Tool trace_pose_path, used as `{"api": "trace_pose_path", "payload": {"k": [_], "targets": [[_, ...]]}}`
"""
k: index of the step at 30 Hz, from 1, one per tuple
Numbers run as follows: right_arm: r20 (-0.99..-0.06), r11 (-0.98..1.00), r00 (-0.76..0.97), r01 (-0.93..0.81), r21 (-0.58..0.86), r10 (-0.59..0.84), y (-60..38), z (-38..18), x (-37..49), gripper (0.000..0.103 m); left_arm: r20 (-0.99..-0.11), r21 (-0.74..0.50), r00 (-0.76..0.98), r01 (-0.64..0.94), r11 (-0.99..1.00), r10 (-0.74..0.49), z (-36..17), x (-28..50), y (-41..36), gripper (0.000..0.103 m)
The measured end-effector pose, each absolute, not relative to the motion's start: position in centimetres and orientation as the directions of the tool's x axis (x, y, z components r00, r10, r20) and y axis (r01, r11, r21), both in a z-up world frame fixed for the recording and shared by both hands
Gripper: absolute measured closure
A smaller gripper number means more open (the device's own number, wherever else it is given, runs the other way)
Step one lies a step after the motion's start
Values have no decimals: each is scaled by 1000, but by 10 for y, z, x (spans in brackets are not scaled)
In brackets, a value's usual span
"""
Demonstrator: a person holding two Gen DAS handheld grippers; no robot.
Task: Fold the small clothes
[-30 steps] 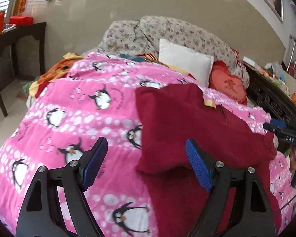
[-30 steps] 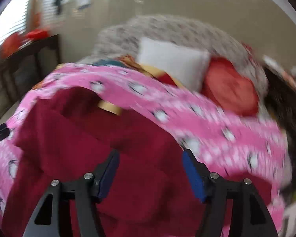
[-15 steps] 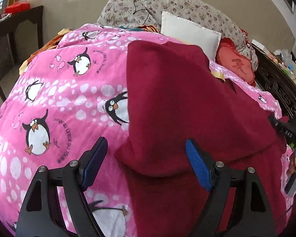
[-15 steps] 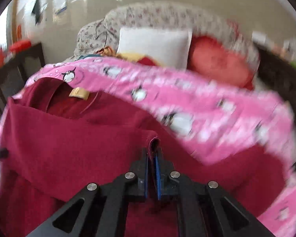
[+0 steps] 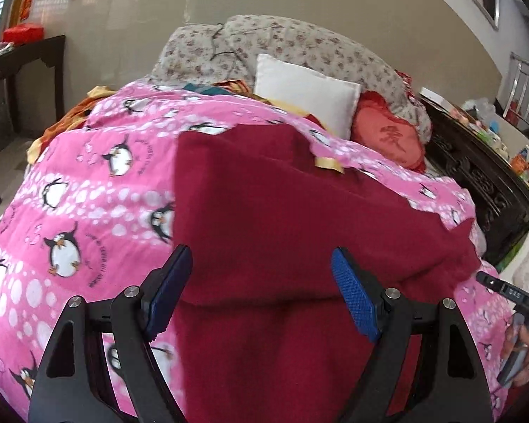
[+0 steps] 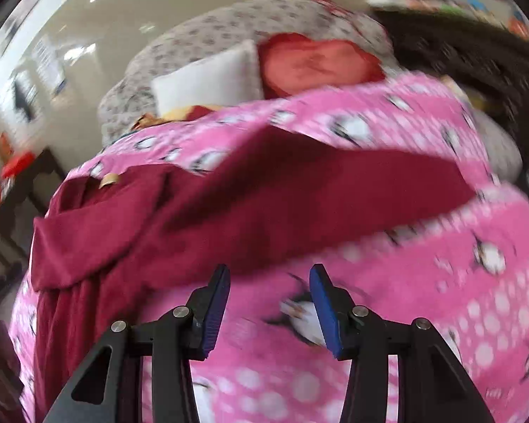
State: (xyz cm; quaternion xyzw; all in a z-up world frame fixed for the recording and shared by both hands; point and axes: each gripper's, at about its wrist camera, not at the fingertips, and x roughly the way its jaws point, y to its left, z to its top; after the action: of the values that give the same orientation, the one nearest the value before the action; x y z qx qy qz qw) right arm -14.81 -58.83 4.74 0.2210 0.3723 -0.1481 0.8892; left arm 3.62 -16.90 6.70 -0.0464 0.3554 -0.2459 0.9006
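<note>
My left black two-finger gripper with blue ribbed pads (image 5: 261,292) hangs with its jaws spread wide and nothing between them. My right black gripper with matching blue pads (image 6: 269,312) is parted less widely, also empty; its view is blurred and tilted.

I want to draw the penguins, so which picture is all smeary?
Right wrist view: the penguin blanket and red pillow are smeared by motion blur. Left wrist view: the penguins are mostly sharp, and the wall shows small light glints.
</note>
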Motion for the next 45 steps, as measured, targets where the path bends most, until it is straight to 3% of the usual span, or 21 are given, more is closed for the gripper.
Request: {"api": "trace_pose_path", "payload": {"k": [9, 18, 20, 21, 22, 28, 33, 36, 38, 39, 40, 41, 43, 45], "targets": [[-694, 654, 715, 566, 502, -87, -680, 10, -185, 50, -670, -205, 571, 471, 858, -474, 54, 17, -198, 22], [-572, 365, 814, 565, 740, -100, -753, -12, -165, 46, -673, -258, 572, 412, 874, -468, 47, 26, -181, 22], [-550, 361, 830, 542, 759, -89, -763, -14, -157, 68, -674, -257, 578, 400, 880, -460, 47, 26, -175, 22], [-546, 369, 833, 538, 758, -95, -766, -10, -156, 89, -674, -257, 581, 395, 882, -457, 48, 26, -171, 22], [-542, 386, 832, 540, 748, -115, -767, -1, -157, 94, -673, -257, 584, 391, 884, -454, 49, 26, -166, 22], [-365, 745, 921, 337, 576, -134, -685, 135, -150, 95, -645, -274, 626, 346, 897, -438, 58, 34, -136, 22], [-247, 895, 964, 20, 446, 101, -557, 206, -101, 95, -599, -370, 652, 290, 883, -465, 67, 41, -110, 22], [-289, 911, 909, -184, 369, 301, -459, 198, -50, 95, -594, -403, 654, 262, 877, -468, 67, 45, -98, 22], [-376, 916, 849, -269, 299, 372, -397, 169, -12, 93, -598, -410, 653, 248, 878, -464, 66, 49, -93, 22], [-436, 917, 811, -297, 267, 389, -371, 149, 4, 83, -601, -414, 653, 240, 878, -462, 65, 51, -90, 22], [-542, 916, 738, -323, 238, 401, -341, 120, 27, 63, -603, -419, 652, 232, 878, -460, 63, 53, -87, 22], [-593, 913, 695, -333, 237, 407, -331, 105, 36, 58, -604, -427, 650, 224, 876, -461, 62, 55, -84, 22], [-653, 891, 607, -342, 299, 453, -321, 74, 45, 58, -605, -443, 645, 216, 870, -468, 61, 59, -79, 22], [-638, 890, 621, -327, 318, 456, -333, 75, 35, 58, -600, -449, 644, 220, 866, -475, 61, 60, -77, 22]]}}
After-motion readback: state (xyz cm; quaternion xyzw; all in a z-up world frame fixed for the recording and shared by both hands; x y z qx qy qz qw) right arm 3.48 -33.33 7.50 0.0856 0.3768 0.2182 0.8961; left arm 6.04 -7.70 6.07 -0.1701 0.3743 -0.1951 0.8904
